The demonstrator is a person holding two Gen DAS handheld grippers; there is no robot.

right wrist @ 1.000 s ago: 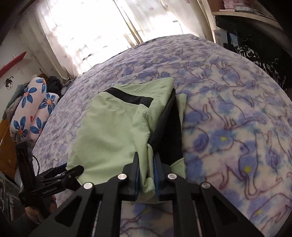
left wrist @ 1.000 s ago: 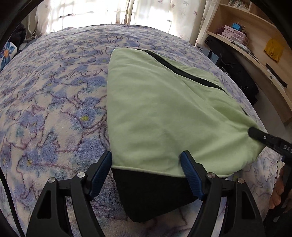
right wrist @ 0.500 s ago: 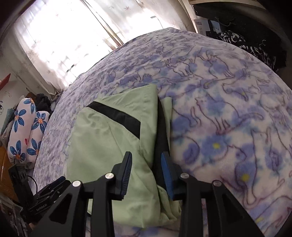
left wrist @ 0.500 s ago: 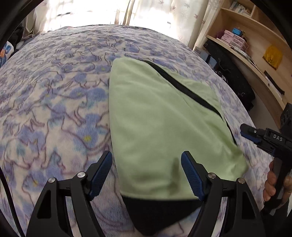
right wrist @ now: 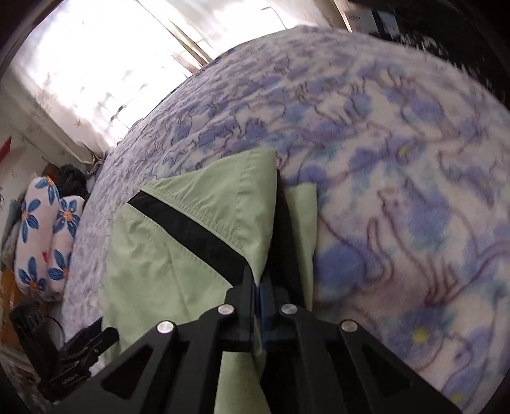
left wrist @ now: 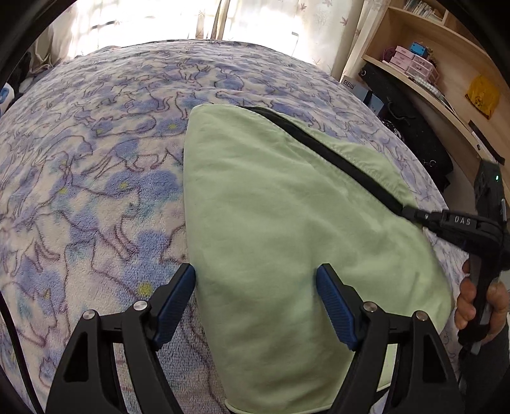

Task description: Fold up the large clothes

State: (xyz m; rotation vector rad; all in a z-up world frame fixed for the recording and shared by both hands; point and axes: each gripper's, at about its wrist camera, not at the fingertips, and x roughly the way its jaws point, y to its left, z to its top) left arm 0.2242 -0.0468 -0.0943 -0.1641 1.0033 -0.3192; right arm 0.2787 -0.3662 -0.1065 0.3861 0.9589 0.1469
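A light green garment (left wrist: 287, 229) with a black stripe lies folded on the bed. It also shows in the right wrist view (right wrist: 178, 254). My left gripper (left wrist: 256, 296) is open, its blue fingers straddling the garment's near left part just above the cloth. My right gripper (right wrist: 258, 286) is shut, its tips at the garment's right edge, where the black stripe meets a dark fold; I cannot tell whether cloth is pinched. In the left wrist view the right gripper (left wrist: 411, 213) touches the stripe's end.
The bed has a fleece blanket (left wrist: 95, 178) with blue cat prints. A wooden shelf unit (left wrist: 446, 79) and dark bags stand right of the bed. Flowered pillows (right wrist: 41, 239) lie at its left side. Bright curtained windows (left wrist: 191, 19) are behind.
My right gripper went from shut on the garment's edge to open, and is now shut again at the stripe's end. The black hem is no longer in view by my left gripper.
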